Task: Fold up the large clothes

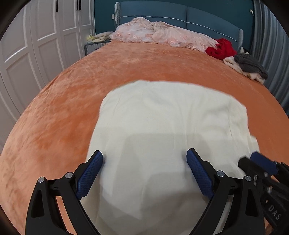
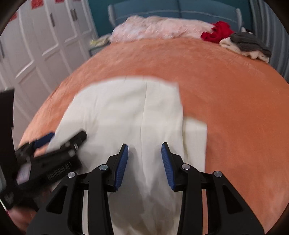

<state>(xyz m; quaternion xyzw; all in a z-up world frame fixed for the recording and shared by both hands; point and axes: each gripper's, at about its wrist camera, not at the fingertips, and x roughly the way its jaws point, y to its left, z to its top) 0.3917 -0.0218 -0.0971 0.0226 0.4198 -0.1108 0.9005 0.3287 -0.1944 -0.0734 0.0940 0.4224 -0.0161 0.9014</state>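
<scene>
A cream garment (image 1: pixel 162 117) lies folded and mostly flat on the orange bedspread (image 1: pixel 72 94), with a smaller flap sticking out at its right side (image 2: pixel 195 130). My left gripper (image 1: pixel 144 153) hovers over the garment's near part, jaws wide open, nothing between the pads. My right gripper (image 2: pixel 144 146) hangs over the garment (image 2: pixel 126 108) near its right edge, jaws part open, and the cloth lies below them untouched. Each gripper shows blurred in the other's view: the right gripper (image 1: pixel 250 159) at the right, the left gripper (image 2: pixel 63 137) at the left.
A pink quilt (image 1: pixel 162 34) is bunched against the blue headboard (image 1: pixel 180 14). A red garment (image 1: pixel 222 48) and a grey and cream pile (image 1: pixel 249 66) sit at the bed's far right. White wardrobe doors (image 1: pixel 36 45) stand along the left, and a nightstand (image 1: pixel 94 47) is beside the bed.
</scene>
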